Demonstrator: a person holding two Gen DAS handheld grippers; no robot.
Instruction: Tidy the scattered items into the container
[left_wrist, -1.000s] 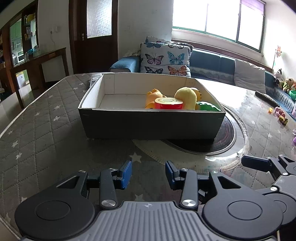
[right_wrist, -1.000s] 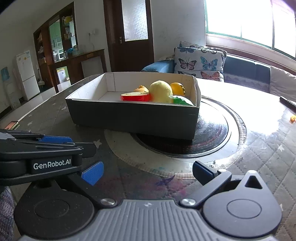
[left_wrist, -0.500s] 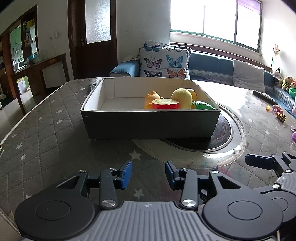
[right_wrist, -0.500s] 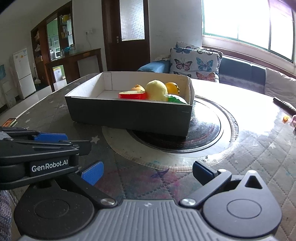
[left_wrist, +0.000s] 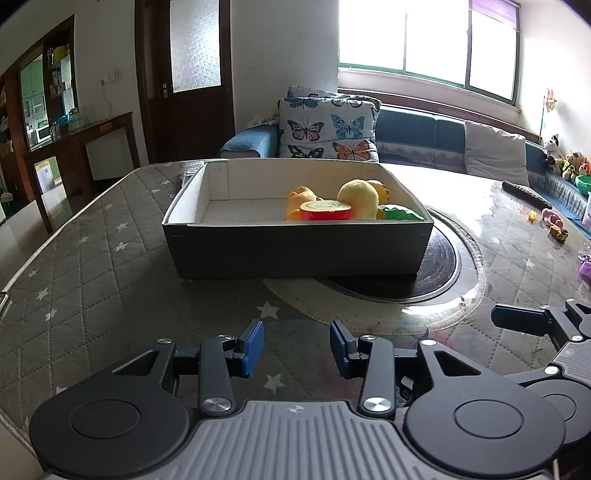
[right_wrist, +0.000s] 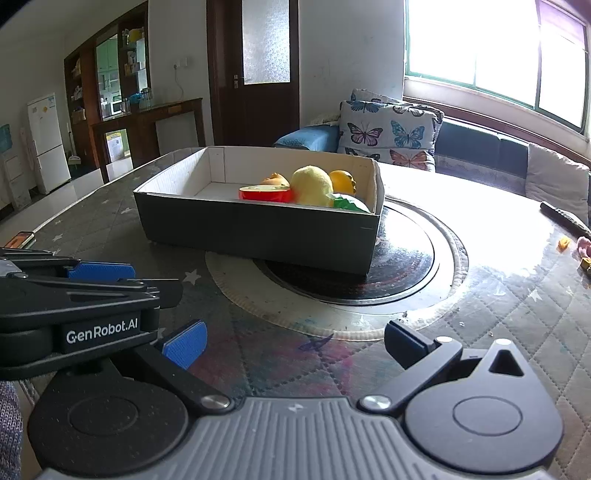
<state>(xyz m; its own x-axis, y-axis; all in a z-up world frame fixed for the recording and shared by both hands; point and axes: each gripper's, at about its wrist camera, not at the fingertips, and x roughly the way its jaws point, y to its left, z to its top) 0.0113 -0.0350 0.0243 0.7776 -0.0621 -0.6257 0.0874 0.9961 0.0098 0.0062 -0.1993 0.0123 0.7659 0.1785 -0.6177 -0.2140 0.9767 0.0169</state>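
- Container: dark-sided cardboard box with pale inner walls, sits on the table, its right part overlapping the round black hob plate; this box is the landmark.
- Nearest, short of the box: left gripper, blue pads parted with a modest gap, nothing between them, above the star-quilted cover.
- Right gripper, also short of the box, spread wide and empty.
- Inside the box, right half: red-rimmed round toy at the near wall, yellow plush just behind it, orange toys alongside, a green piece at the right corner. Left half bare.
- Right of the box, well apart: small loose toys and a dark remote on the table.
- Beyond the box: butterfly cushion on the sofa.
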